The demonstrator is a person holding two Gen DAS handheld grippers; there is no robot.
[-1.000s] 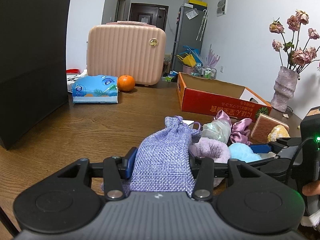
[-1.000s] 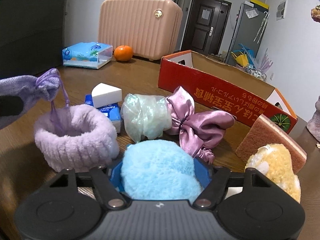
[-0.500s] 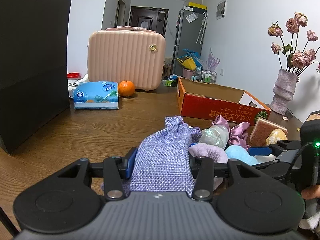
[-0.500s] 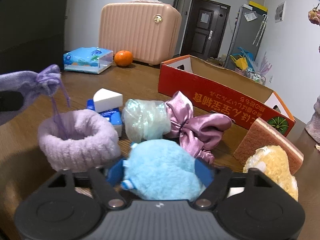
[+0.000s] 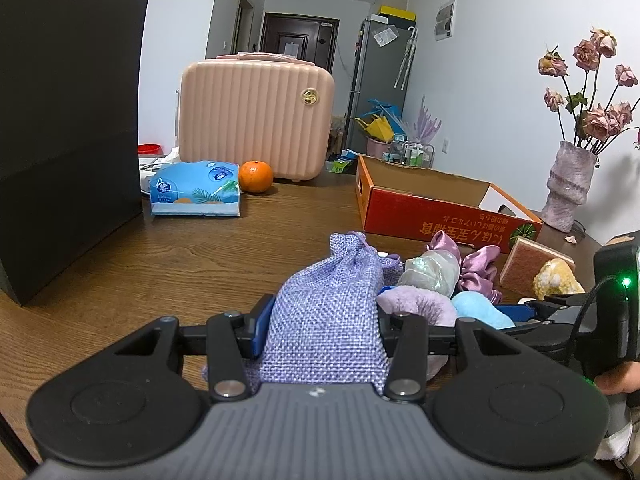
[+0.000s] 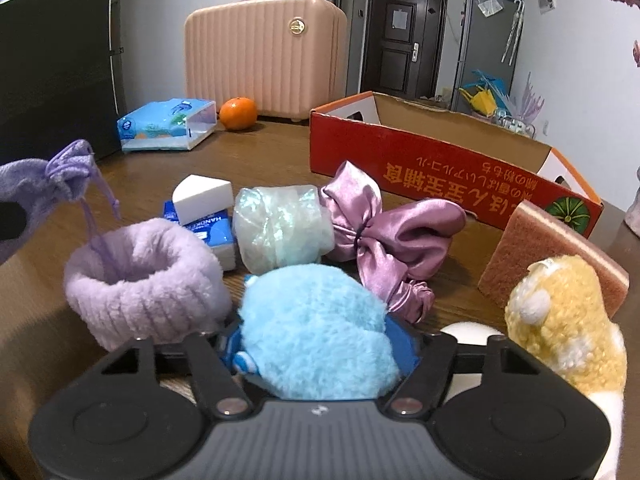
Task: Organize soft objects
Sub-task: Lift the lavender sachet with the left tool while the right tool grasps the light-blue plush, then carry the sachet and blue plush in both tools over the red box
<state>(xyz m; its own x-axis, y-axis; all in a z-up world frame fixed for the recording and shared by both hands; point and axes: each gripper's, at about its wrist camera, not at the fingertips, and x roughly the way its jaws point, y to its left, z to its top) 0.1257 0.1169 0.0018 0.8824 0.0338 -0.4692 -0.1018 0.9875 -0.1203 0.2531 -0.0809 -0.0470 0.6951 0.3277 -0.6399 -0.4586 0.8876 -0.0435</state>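
Observation:
My left gripper (image 5: 323,318) is shut on a purple woven drawstring pouch (image 5: 340,268), held just above the wooden table; the pouch's tied neck (image 6: 68,168) shows at the left of the right wrist view. My right gripper (image 6: 318,340) has a fluffy light-blue plush (image 6: 312,312) between its blue pads, and its jaws are closing on it. Around it lie a lilac fuzzy band (image 6: 140,268), an iridescent scrunchie (image 6: 280,228), a pink satin bow (image 6: 400,232), a yellow plush (image 6: 560,320) and a pink sponge (image 6: 552,248). Behind them stands an open red cardboard box (image 6: 440,164).
A tall black bag (image 5: 60,140) stands at the left. At the back are a pink suitcase (image 5: 256,116), a blue tissue pack (image 5: 196,188) and an orange (image 5: 256,176). A vase of dried roses (image 5: 568,192) is at the far right. A white wedge (image 6: 204,196) rests on a small blue packet.
The right gripper's jaws spread wider, then narrowed around the blue plush, which tipped a little. The left gripper and its pouch stayed put.

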